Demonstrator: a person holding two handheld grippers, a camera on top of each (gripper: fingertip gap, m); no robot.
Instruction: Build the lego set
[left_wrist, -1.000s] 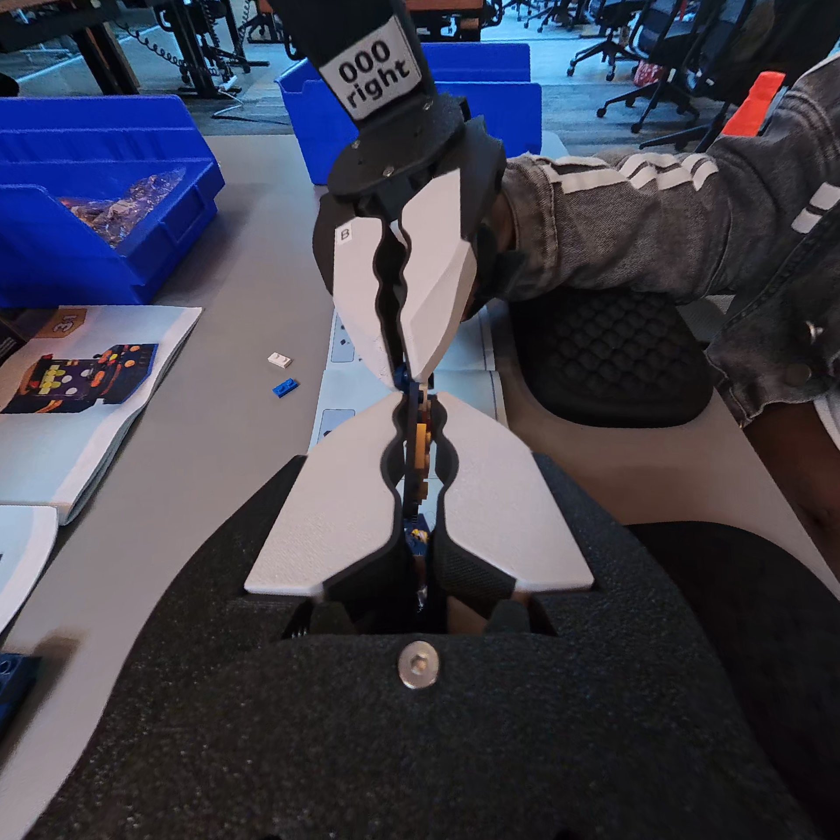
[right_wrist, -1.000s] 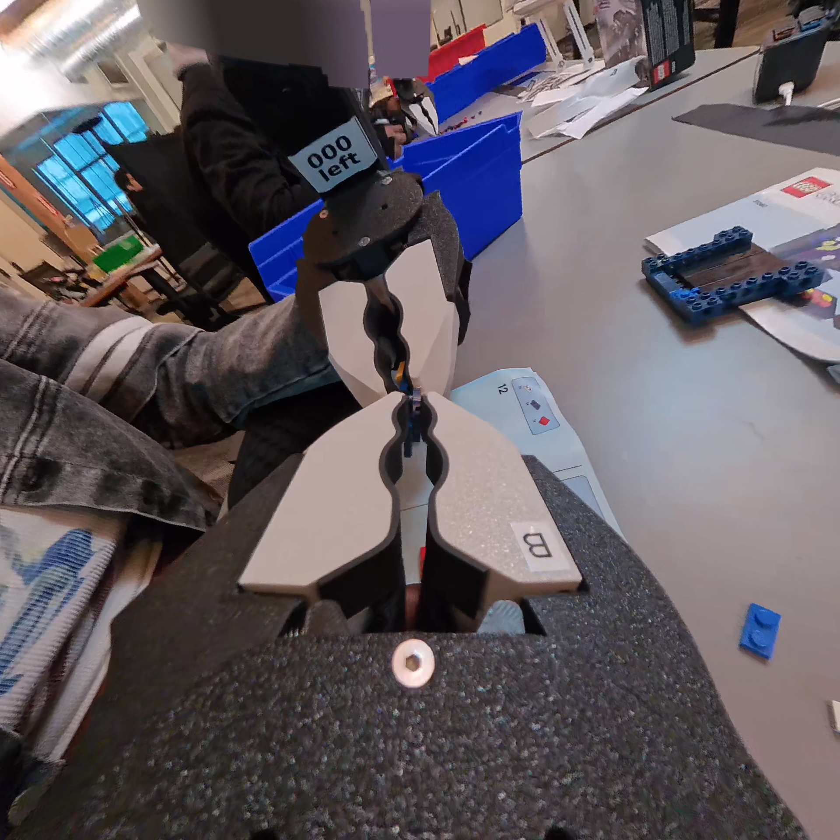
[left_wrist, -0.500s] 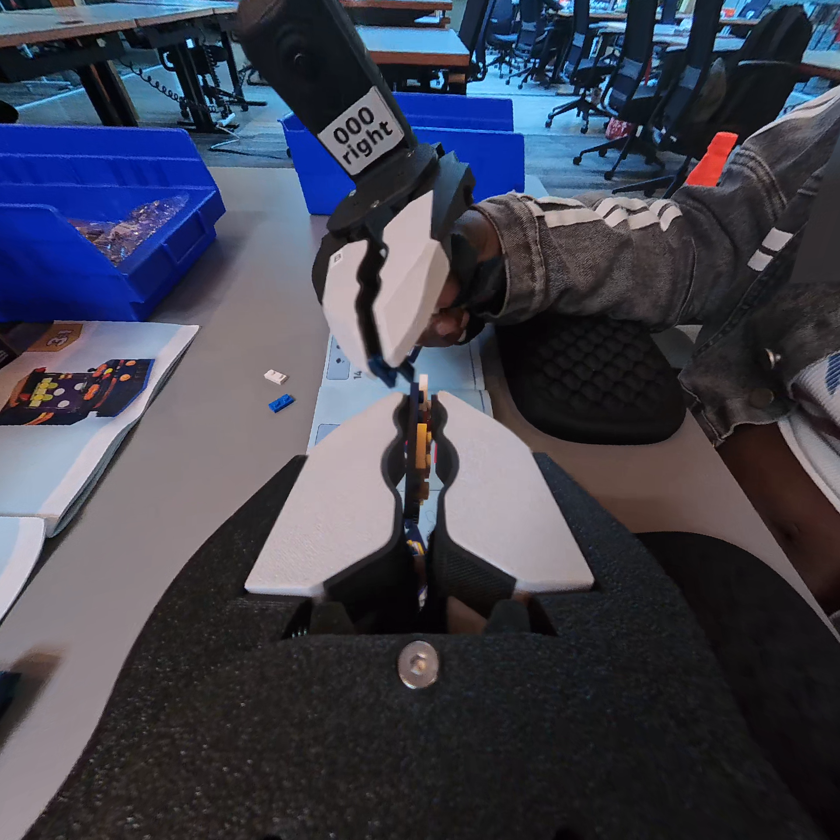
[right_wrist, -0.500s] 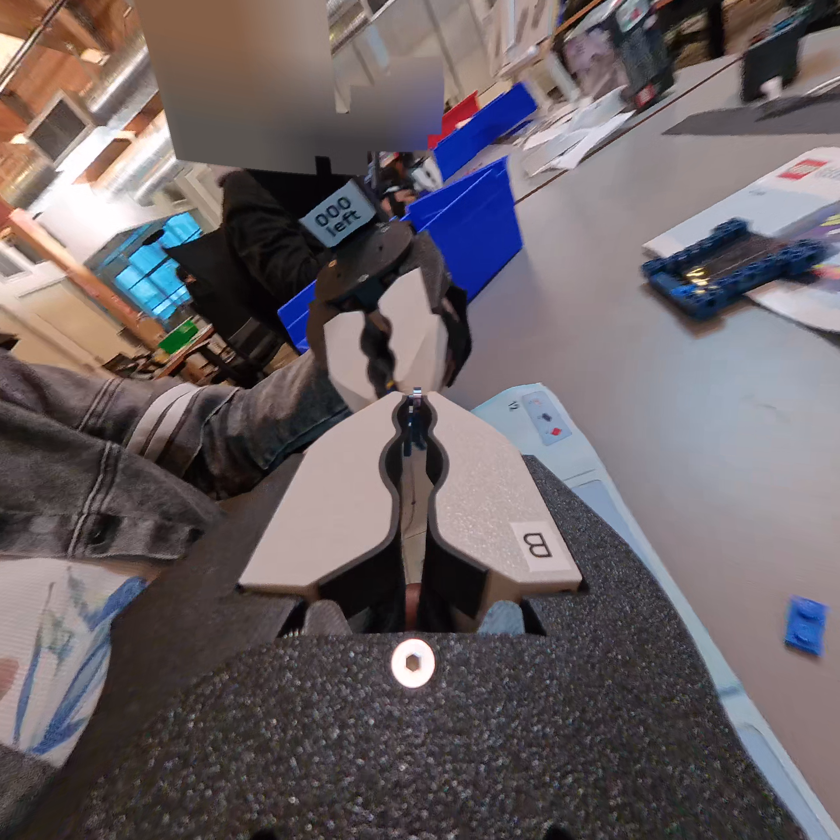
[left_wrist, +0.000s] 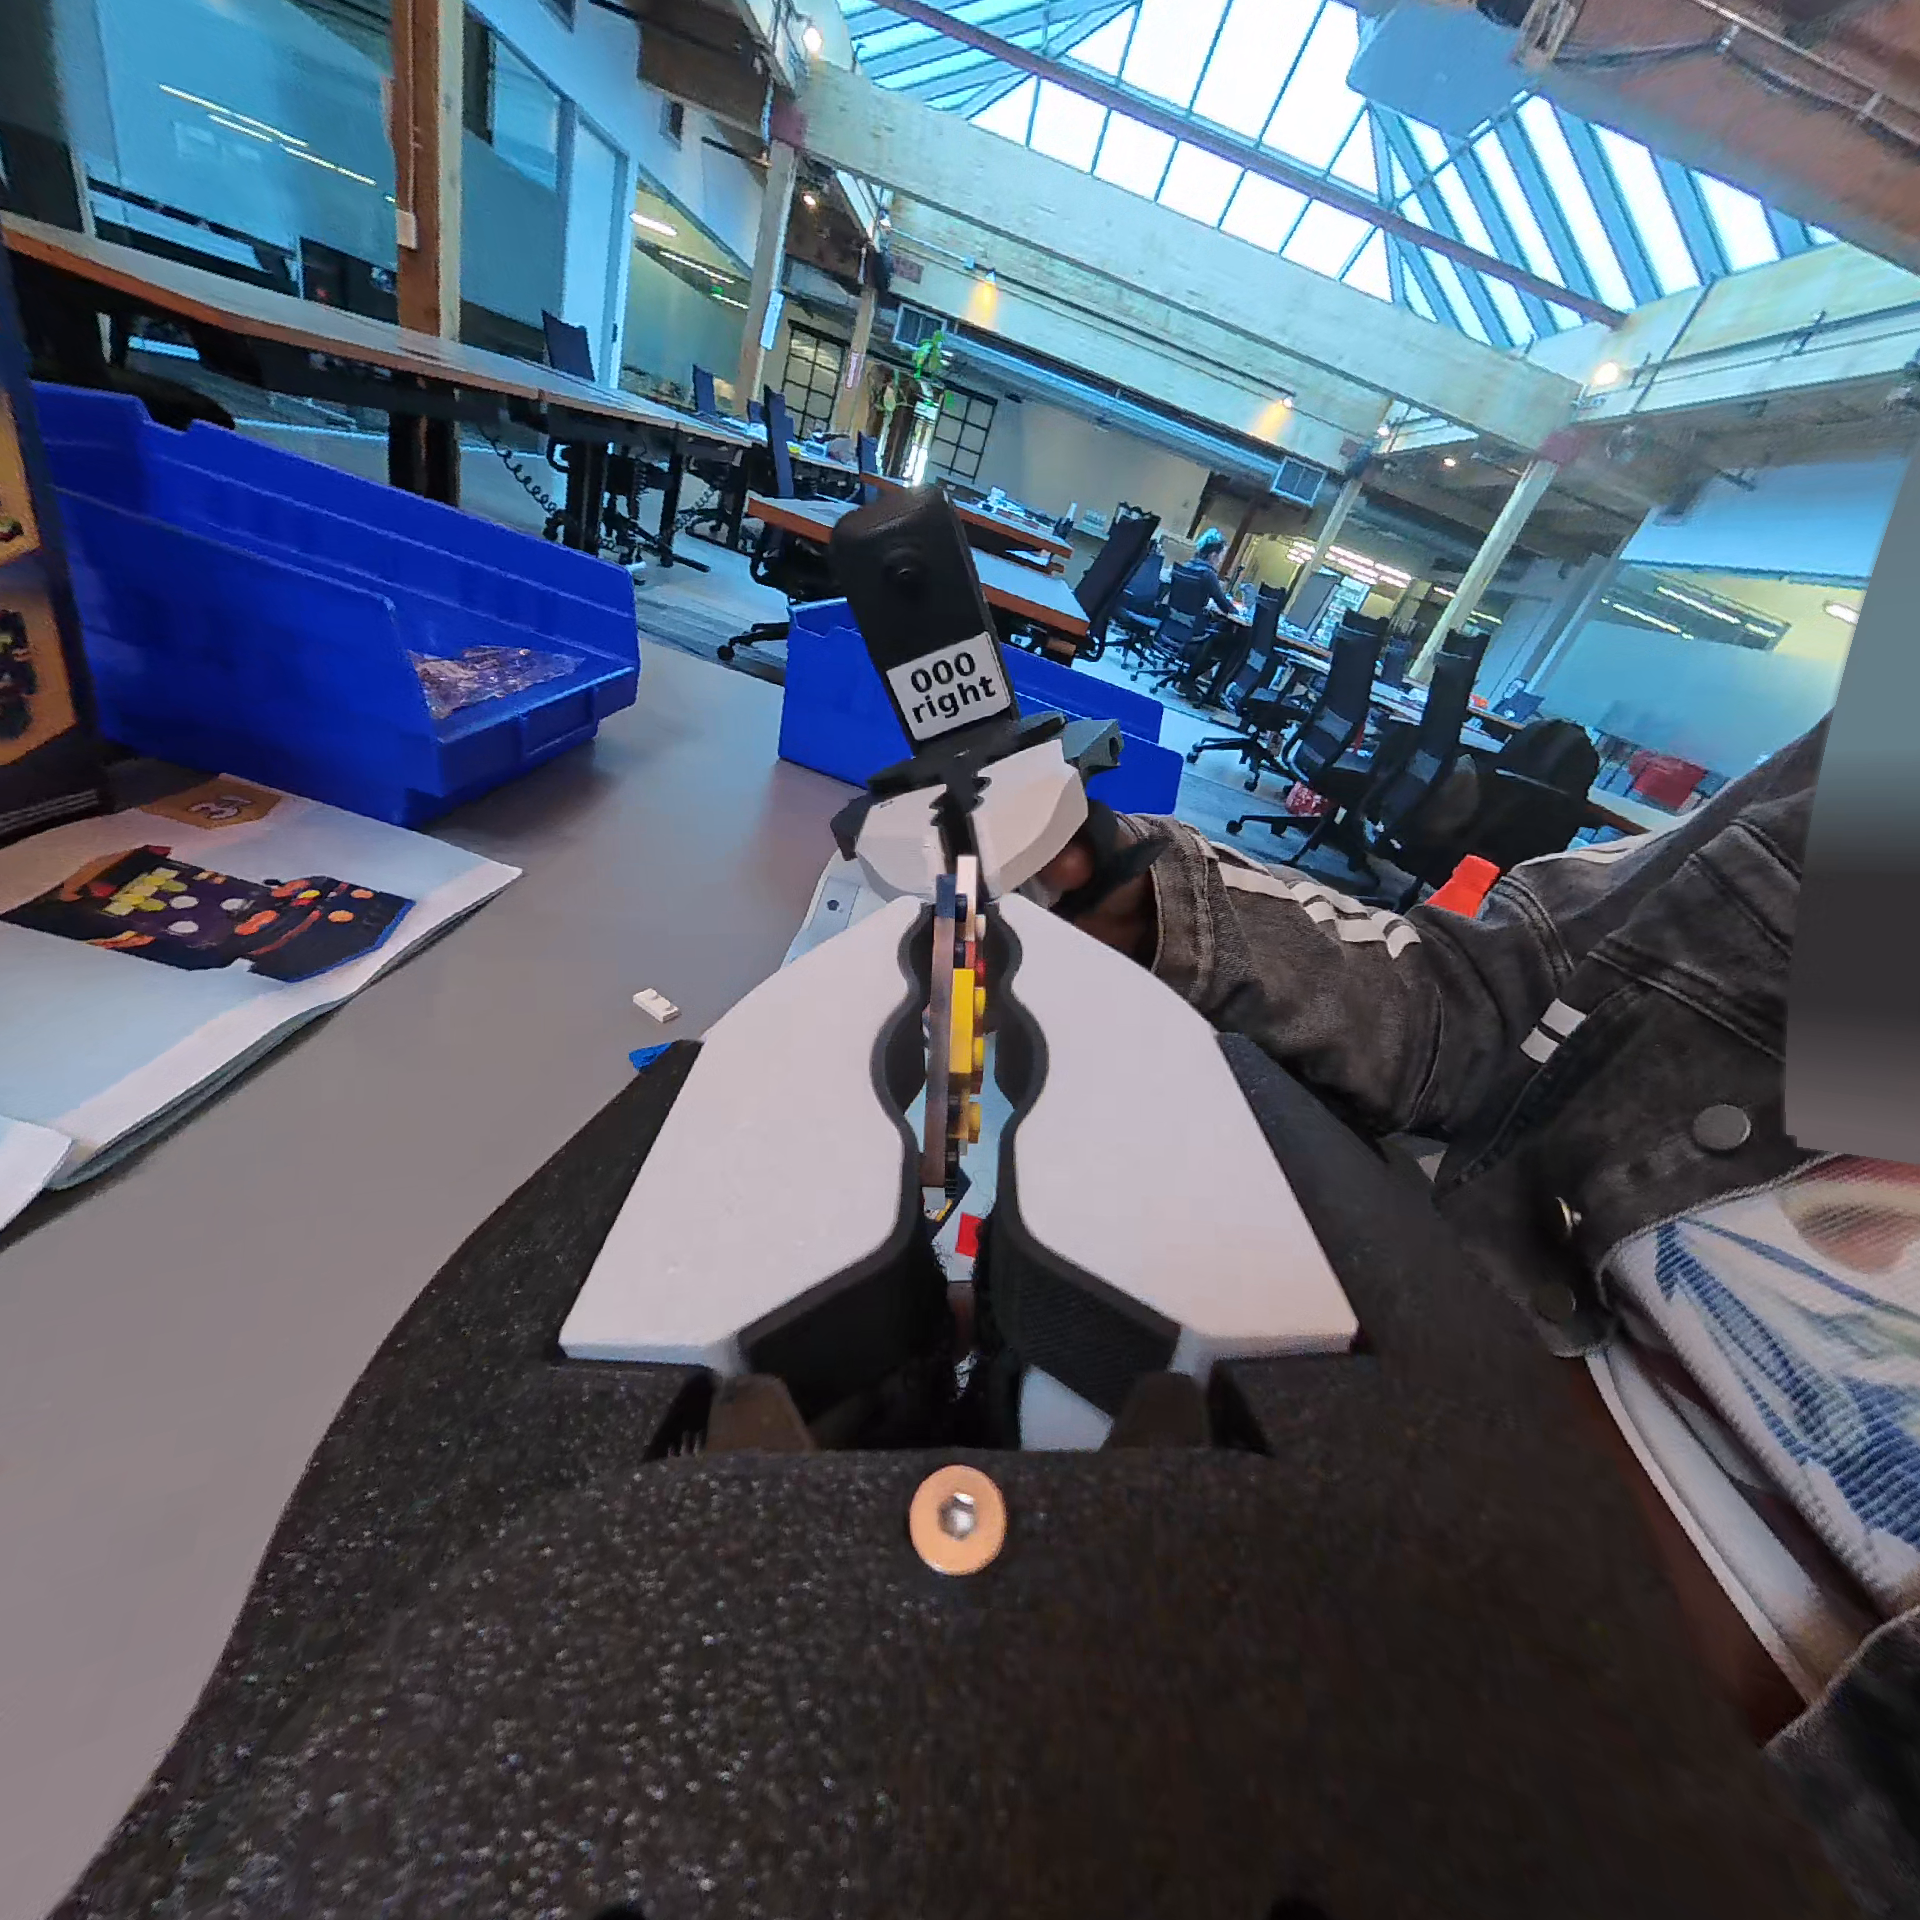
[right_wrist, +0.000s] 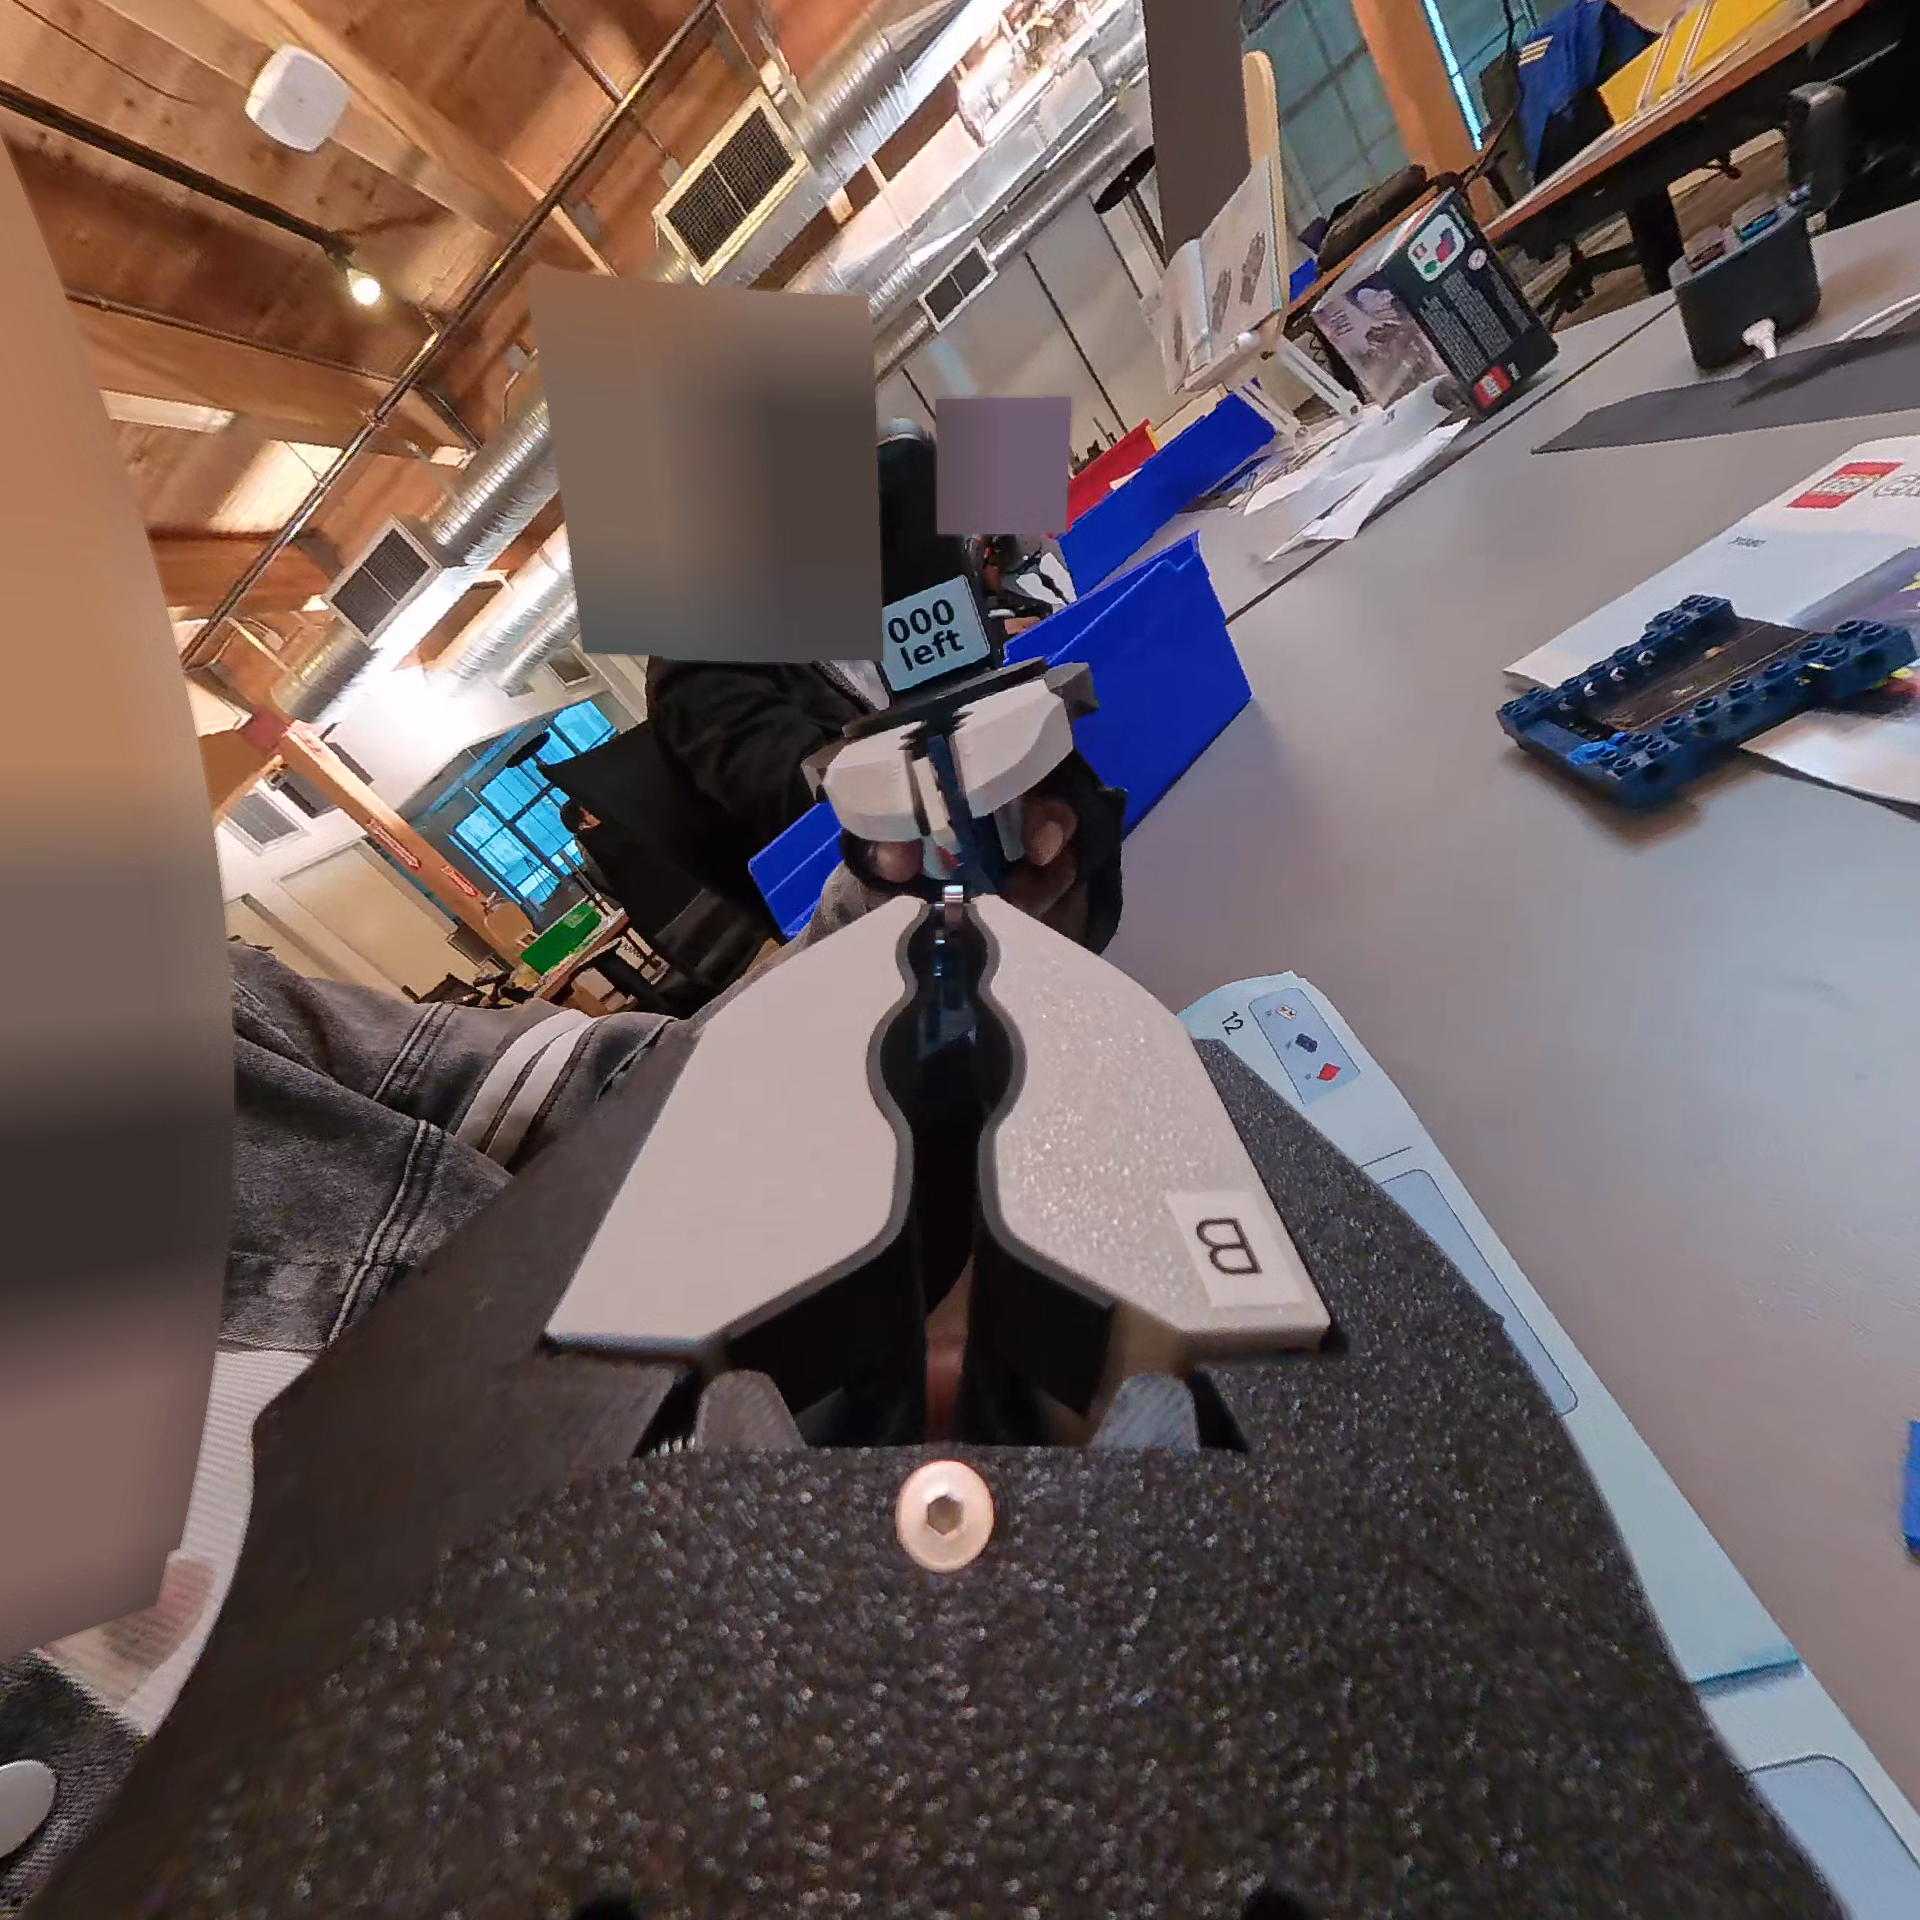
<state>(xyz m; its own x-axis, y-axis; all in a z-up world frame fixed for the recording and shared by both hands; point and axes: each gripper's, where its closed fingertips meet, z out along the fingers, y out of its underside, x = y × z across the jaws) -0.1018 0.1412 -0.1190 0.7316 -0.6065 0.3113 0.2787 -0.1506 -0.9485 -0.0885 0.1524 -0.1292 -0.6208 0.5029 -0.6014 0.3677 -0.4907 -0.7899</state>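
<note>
Left gripper (left_wrist: 961, 914), frame centre, fingers nearly closed, clamped on a flat multicoloured brick assembly (left_wrist: 956, 1039) held edge-on: brown plate with yellow, red, blue and white bricks. Right gripper (right_wrist: 951, 914), frame centre, fingers almost shut, pinching a small dark blue piece (right_wrist: 945, 997) with a light tip. The two grippers face each other tip to tip, raised above the grey desk (left_wrist: 312, 1143). Blue bins (left_wrist: 312, 644) upper left, open booklet (left_wrist: 208, 935) left, small white brick (left_wrist: 655, 1004) on the desk, blue brick frame (right_wrist: 1704, 696) right.
</note>
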